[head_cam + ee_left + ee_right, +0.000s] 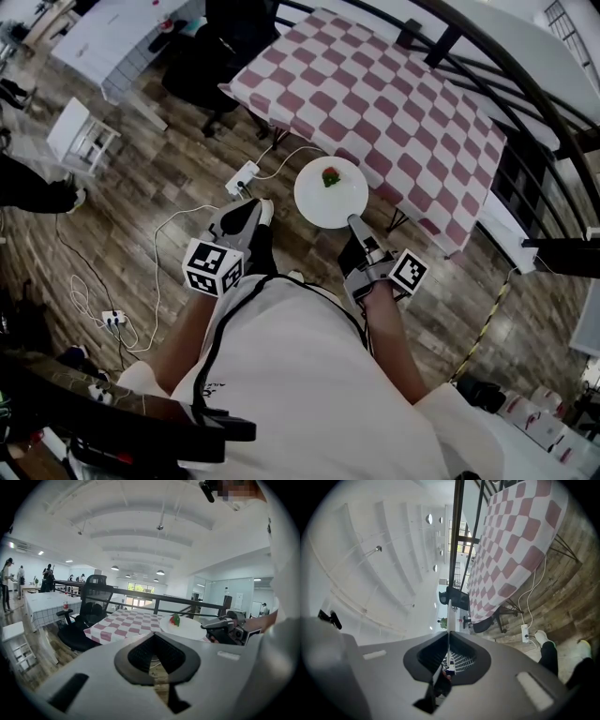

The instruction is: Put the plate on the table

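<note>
A white round plate [330, 195] with a small red and green piece of food [330, 176] on it hangs level over the wooden floor, just short of the near edge of the pink-and-white checked table [375, 103]. My right gripper [354, 223] is shut on the plate's near rim. In the right gripper view the plate [449, 616] shows edge-on as a thin white line between the jaws. My left gripper [246, 214] is to the left of the plate, shut and holding nothing. From the left gripper view I see the plate [185, 627], the table [126, 620] and the right gripper [220, 625].
A black office chair [211, 47] stands at the table's left end. A white power strip [242, 176] and cables lie on the floor under the left gripper. A black railing [487, 66] runs behind the table. A white stool [82, 136] stands at the left.
</note>
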Demonstrator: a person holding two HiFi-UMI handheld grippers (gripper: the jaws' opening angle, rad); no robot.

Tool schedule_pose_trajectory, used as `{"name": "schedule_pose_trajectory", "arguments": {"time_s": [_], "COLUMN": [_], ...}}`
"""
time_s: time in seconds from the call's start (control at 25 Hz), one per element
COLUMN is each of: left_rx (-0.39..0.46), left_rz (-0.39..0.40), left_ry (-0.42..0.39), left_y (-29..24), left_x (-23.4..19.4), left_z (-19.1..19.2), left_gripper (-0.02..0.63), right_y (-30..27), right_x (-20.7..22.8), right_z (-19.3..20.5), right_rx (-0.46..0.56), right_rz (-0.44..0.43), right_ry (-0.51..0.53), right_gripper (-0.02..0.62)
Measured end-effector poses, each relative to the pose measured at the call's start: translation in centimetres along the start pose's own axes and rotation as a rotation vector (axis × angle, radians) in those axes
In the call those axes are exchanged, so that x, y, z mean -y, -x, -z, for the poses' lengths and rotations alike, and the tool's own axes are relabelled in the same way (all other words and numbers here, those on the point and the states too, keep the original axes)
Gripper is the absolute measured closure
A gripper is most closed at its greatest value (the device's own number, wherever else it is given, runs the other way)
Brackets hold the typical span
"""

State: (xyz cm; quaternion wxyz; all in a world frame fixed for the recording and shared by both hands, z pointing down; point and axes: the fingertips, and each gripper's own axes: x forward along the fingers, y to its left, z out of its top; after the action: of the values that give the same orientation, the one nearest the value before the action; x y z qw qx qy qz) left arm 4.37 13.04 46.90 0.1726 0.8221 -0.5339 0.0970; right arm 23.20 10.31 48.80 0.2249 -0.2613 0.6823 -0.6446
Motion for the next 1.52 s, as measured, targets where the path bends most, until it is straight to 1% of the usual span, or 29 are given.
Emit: {"name": "schedule_pose_trajectory", "arguments": {"time_s": [0.16, 0.28, 0.6, 0.88, 1.04, 1.24, 1.52], "left_rx": [-0.007, -0.012, -0.039, -0.046, -0.046, -0.052, -0.06], "left_rz": [0.02, 0.034, 0.094, 0.155, 0.177, 0.207, 0.244], "left_ry": [0.008, 0.007, -0.003, -0.012, -0.013, -0.01, -0.009], "left_y": [-1.9, -3.6, -9.6, -14.7, -16.9, -19.5, -22.8], "left_x": [-2.5, -4.9, -13.8, -20.3, -23.8, -27.1, -30.1], "left_z": [-0.1, -0.9, -5.7, -9.8, -11.2, -12.4, -13.7], "left_gripper": [0.598, 0.598, 0.598, 0.598, 0.598, 0.598, 0.598], "right_y": [-2.7, -5.2, -15.5, -23.7, -27.8, -31.2, -34.2], "right_x": [0.6, 0.6, -0.9, -2.2, -2.7, -3.2, -3.0], "right_z": [-0.4, -1.2, -4.5, -6.6, -7.8, -9.3, -11.3], "right_rx": [0.008, 0.02, 0.063, 0.089, 0.107, 0.148, 0.187], "right_rz": [0.007, 0.005, 0.007, 0.003, 0.003, 0.008, 0.031], "right_ry": [-0.002, 0.003, 0.008, 0.006, 0.015, 0.018, 0.021], "right_gripper": [0.577, 0.575, 0.575, 0.575, 0.575, 0.575, 0.575]}}
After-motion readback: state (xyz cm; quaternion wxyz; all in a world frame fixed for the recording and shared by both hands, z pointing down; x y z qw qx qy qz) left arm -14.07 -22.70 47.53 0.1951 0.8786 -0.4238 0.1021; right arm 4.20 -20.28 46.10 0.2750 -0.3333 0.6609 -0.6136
